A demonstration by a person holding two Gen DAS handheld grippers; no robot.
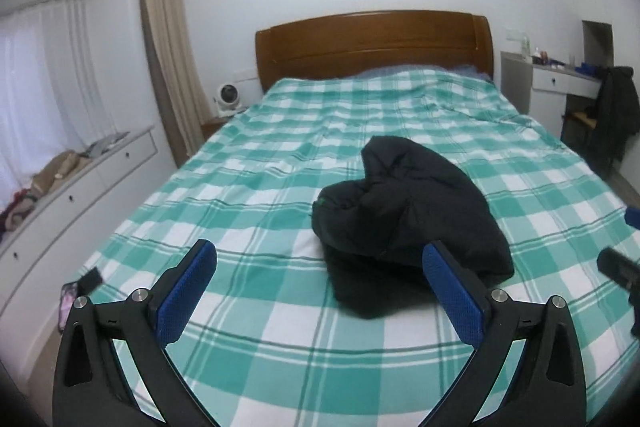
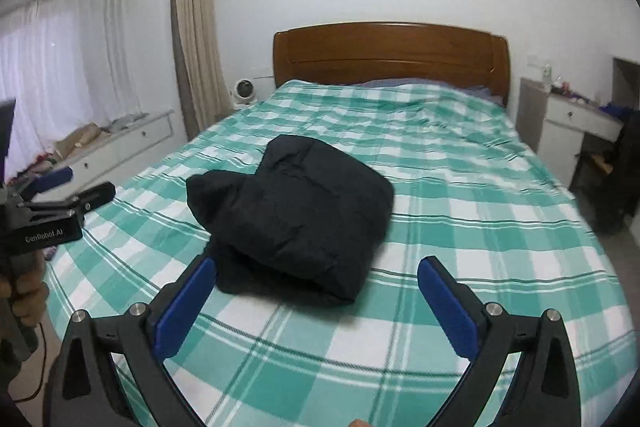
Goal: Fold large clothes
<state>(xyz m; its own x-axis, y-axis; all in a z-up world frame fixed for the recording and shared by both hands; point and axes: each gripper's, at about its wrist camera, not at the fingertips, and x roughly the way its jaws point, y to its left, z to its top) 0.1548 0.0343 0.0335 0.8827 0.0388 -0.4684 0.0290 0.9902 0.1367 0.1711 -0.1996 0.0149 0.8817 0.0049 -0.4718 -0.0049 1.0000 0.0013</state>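
Clearly the black padded jacket (image 2: 292,215) is the thing being worked on, and it lies as a compact bundle in the middle of the near half of the bed (image 2: 460,211), on the green-and-white checked cover. From the right wrist view it reads as a fairly square packet with a smaller lump, perhaps the hood or a sleeve, sticking out at its left; from the left wrist view the top looks rumpled and less tidy. I would judge the folding done or close to done, since nothing trails loose over the cover.

Neither tool touches it. The left gripper (image 1: 320,291) has its blue pads spread wide with only bedding between them, and the jacket sits just beyond its right finger. The right gripper (image 2: 318,297) is likewise spread wide and empty, with the bundle's near edge lying ahead of its left finger. Both point slightly down at the bed from its foot end, which suits standing back to check the result rather than reaching for cloth.

Further out, a wooden headboard (image 2: 390,53) closes the far end, a small white fan (image 2: 243,91) sits beside it, and a phone (image 1: 67,303) rests at the bed's left edge.
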